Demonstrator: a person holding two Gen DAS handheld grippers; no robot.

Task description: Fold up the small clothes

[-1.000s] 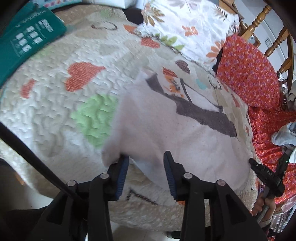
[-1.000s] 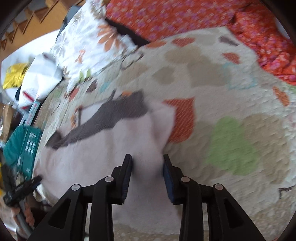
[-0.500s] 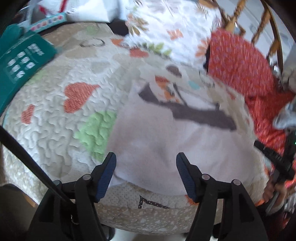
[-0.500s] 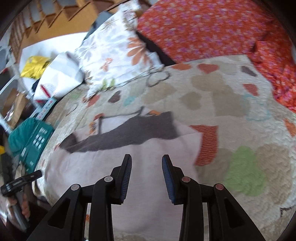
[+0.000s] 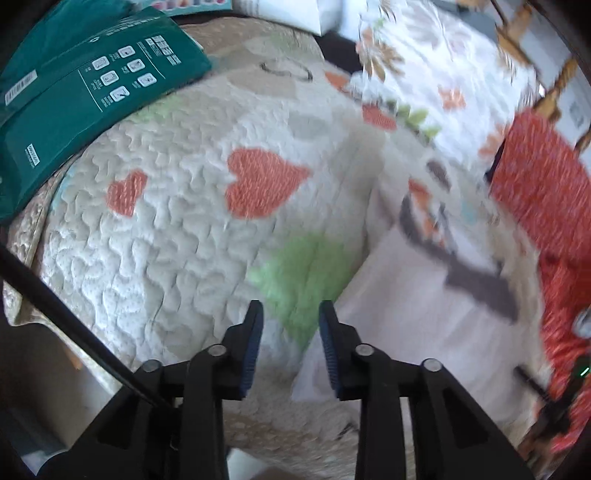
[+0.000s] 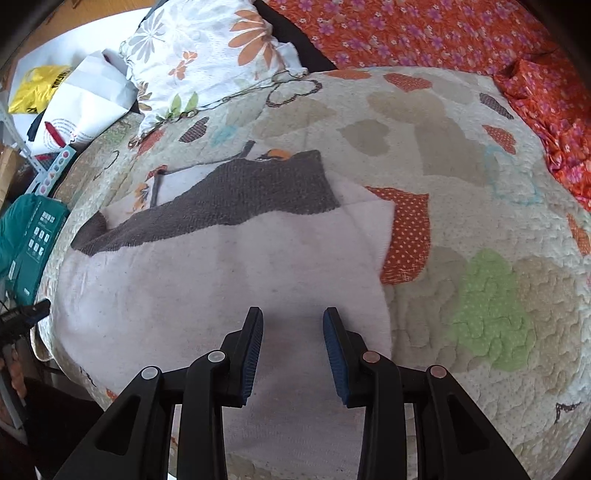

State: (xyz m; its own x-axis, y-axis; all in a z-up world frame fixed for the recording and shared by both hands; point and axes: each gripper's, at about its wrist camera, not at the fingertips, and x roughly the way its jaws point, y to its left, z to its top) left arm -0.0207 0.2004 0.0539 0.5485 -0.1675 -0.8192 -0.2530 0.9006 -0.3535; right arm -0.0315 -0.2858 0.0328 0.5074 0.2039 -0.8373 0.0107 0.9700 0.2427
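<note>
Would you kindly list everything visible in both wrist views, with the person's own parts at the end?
garment: one, white with a dark grey band, flat on the quilt
quilt: one, cream with orange and green hearts, beneath the garment
floral pillow: one, white, far edge
orange fabric: one, flowered, far right
green package: one, teal, left edge
left tongs: black, blue pads, just closing, empty
right tongs: black, over the garment, gripping nothing

My left wrist camera peering steeply down along my left claw (image 5: 290, 345) close over the quilt (image 5: 177, 236), my right wrist camera likewise behind my right claw (image 6: 293, 352), both views sharing the white garment (image 6: 207, 280) and green packet (image 5: 74, 96)
</note>
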